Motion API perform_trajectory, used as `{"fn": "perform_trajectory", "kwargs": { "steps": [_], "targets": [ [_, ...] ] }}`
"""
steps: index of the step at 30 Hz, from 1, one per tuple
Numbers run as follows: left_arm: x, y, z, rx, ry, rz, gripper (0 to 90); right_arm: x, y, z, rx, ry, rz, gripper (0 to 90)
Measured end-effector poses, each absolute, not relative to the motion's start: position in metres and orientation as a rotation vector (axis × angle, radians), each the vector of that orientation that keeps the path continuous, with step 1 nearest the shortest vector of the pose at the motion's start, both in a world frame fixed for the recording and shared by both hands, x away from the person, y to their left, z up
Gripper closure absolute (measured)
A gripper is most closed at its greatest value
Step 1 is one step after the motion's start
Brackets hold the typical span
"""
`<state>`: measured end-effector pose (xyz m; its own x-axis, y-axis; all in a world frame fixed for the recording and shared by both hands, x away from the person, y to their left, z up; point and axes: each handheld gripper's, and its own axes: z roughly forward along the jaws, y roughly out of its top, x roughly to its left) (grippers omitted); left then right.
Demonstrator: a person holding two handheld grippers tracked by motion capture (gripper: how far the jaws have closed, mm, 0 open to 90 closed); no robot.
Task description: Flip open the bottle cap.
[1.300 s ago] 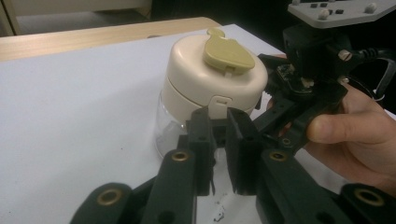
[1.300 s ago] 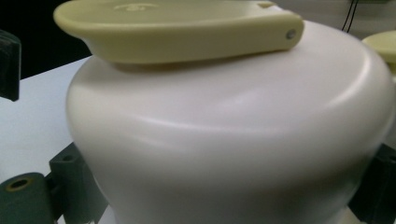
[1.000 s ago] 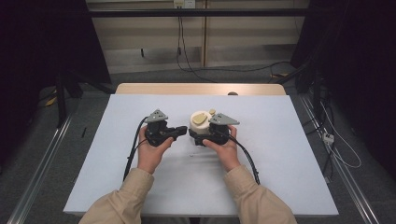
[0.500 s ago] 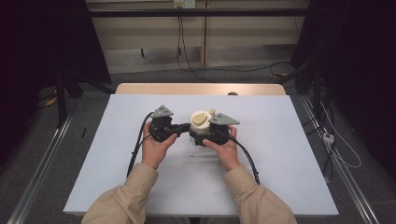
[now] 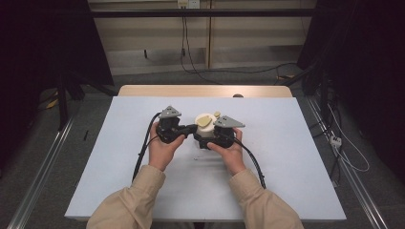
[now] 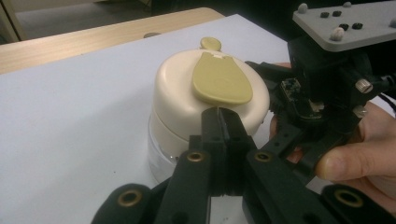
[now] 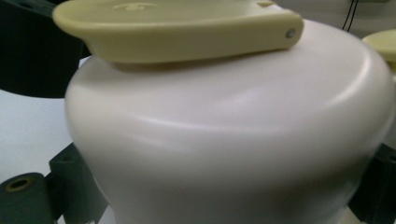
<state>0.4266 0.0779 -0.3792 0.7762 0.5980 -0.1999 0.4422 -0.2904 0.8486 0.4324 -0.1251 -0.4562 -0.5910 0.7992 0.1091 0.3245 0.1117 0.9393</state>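
While both hands sit mid-table, the cream container (image 5: 206, 130) stands upright on the white table cover (image 5: 286, 157), between the two grippers.

Right gripper (image 5: 213, 137): jaws straddle the container body, one on each side. In the right gripper view the cream body (image 7: 233, 140) is right up against the camera, with black jaw parts at the lower left and lower right edges. Reads as clamped on the container; pad contact itself is hidden, so I go by the wrap-around fit. Right hand (image 5: 229, 152) holds the gripper from the near side.

Left gripper (image 6: 219, 116): jaws fully together, nothing between them. Tips sit at the container's cream lid (image 6: 177, 93), just under the edge of the yellowish flap (image 6: 219, 79) on top. Can't tell if the tips touch the flap or just sit beside it. Left hand (image 5: 162, 150) is behind it, cable (image 5: 143, 152) trailing toward the person.

Flap lies flat on the lid, hinge end toward a small yellowish knob (image 6: 211, 43) at the far side. Clear lower section of the container (image 6: 159, 156) rests on the cover.
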Motion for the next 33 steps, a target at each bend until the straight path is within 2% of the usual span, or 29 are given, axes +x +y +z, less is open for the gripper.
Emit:
{"fn": "perform_trajectory", "kwargs": {
  "steps": [33],
  "targets": [
    [0.427, 0.069, -0.367, 1.902, 0.795, 0.201, 90.0, 0.433, -0.125, -0.456, 1.092, 1.969, 1.485, 6.3]
  ]
}}
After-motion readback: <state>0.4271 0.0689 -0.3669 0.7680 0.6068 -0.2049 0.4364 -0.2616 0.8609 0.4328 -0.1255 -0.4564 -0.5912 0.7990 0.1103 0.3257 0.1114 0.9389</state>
